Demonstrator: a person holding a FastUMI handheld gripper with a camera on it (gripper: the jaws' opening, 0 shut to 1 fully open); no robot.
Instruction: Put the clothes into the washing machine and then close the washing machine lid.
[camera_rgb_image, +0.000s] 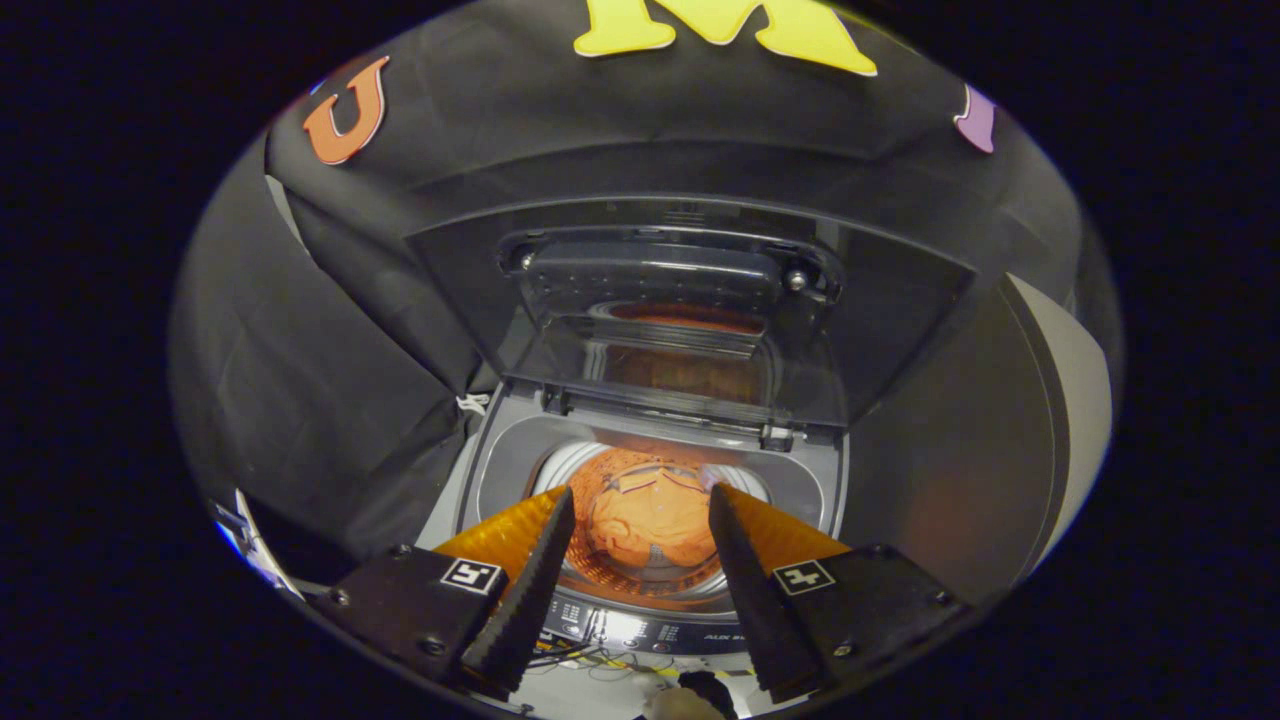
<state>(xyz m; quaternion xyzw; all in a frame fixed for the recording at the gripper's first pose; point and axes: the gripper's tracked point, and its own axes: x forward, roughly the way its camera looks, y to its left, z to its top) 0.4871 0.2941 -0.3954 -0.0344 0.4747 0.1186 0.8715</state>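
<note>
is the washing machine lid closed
No, the lid stands raised behind the drum, the orange garment lies inside, and the open gripper holds nothing.

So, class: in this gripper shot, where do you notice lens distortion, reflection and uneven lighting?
Gripper view: fisheye bends the grey top-loading washing machine outward; the raised transparent lid reflects the orange garment in the drum; the drum is brightly lit, the surroundings dark; the open gripper is sharp.

Gripper (640, 500): serrated fingers, black screwed mounts with square tags
</note>
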